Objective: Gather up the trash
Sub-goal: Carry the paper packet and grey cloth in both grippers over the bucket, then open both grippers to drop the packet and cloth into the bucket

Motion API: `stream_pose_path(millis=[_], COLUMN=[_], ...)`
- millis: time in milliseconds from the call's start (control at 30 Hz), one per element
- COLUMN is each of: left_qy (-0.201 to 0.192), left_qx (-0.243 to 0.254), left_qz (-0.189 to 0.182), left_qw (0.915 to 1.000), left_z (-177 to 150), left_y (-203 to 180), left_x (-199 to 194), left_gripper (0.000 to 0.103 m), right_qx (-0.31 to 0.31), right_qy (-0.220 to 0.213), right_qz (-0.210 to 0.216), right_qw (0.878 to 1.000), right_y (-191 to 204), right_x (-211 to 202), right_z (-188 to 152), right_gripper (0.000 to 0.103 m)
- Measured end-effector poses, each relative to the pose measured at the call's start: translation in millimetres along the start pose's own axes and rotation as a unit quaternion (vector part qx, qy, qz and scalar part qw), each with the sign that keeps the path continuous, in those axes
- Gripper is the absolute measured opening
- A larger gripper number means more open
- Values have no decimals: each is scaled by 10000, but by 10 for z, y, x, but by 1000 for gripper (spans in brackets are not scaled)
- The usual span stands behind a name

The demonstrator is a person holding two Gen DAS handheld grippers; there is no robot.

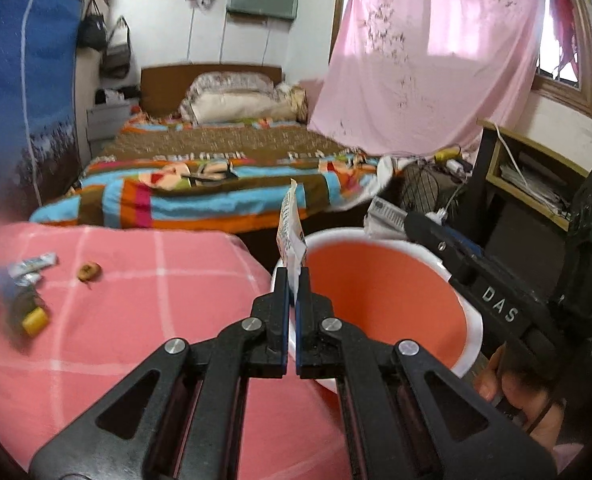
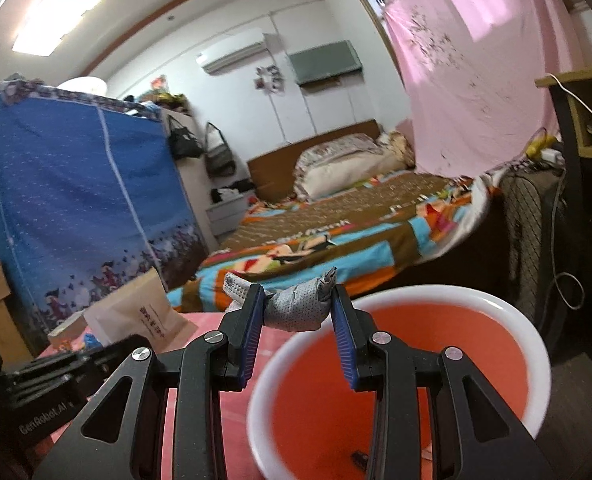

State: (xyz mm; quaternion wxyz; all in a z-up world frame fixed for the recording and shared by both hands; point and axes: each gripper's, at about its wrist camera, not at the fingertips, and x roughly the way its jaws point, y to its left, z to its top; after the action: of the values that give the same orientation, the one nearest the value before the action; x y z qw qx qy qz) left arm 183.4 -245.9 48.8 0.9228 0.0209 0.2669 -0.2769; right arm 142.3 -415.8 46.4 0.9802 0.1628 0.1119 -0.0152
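An orange bin (image 1: 379,304) with a white rim stands right of the pink checked surface (image 1: 128,320). My left gripper (image 1: 294,276) is shut on a thin white printed wrapper (image 1: 290,232) that sticks up at the bin's left rim. In the right wrist view my right gripper (image 2: 297,300) is shut on a crumpled silver wrapper (image 2: 296,306), held just past the near-left rim of the bin (image 2: 399,376). The right gripper's black body (image 1: 495,304) reaches over the bin's right side, a hand (image 1: 519,388) beneath it. A small dark scrap (image 2: 359,457) lies at the bin's bottom.
On the pink surface at left lie a silver-blue wrapper (image 1: 36,264), a yellow piece (image 1: 35,321) and a brown fruit core (image 1: 89,271). A paper bag (image 2: 144,312) stands at its far side. Behind are a bed (image 1: 224,176), a blue wardrobe (image 1: 20,92) and a desk (image 1: 535,184).
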Motion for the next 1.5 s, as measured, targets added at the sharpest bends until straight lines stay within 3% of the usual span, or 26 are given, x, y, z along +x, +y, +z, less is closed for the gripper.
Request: stream_pose_path(millis=[267, 667, 767, 833, 933, 1067, 1367, 1467, 1500], left_qy=[636, 1124, 1177, 1178, 1134, 923, 62, -255, -331], left_qx=[-151, -433, -491, -515, -575, -663, -698, -756, -777], left_qz=[-98, -399, -453, -464, -471, -358, 252, 537, 614], left_qw=[9978, 9919, 9908, 9906, 9908, 9929, 9972, 9954, 9945], left_z=[-65, -83, -80, -75, -78, -68, 26, 27, 25], left_y=[-138, -191, -179, -172, -137, -49, 281, 460, 502], left_x=[285, 494, 511, 515, 494, 408, -4, -197, -242], left_gripper=[5, 6, 9, 16, 23, 25, 36, 49, 55], right_qx=[119, 299, 353, 391, 404, 410, 196, 62, 19], right_qy=[271, 543, 587, 607, 612, 570, 181, -10, -77], right_qz=[-269, -422, -451, -462, -474, -480, -291, -149, -91], right_qw=[9992, 9972, 9966, 9963, 9962, 9964, 9992, 9999, 9999], right_y=[-232, -367, -389, -400, -408, -402, -191, -34, 27], right_x=[48, 101, 117, 121, 121, 117, 74, 61, 56], right_z=[3, -5, -13, -21, -22, -14, 36, 58, 61], right_gripper=[33, 34, 37, 44, 45, 46, 50, 59, 67])
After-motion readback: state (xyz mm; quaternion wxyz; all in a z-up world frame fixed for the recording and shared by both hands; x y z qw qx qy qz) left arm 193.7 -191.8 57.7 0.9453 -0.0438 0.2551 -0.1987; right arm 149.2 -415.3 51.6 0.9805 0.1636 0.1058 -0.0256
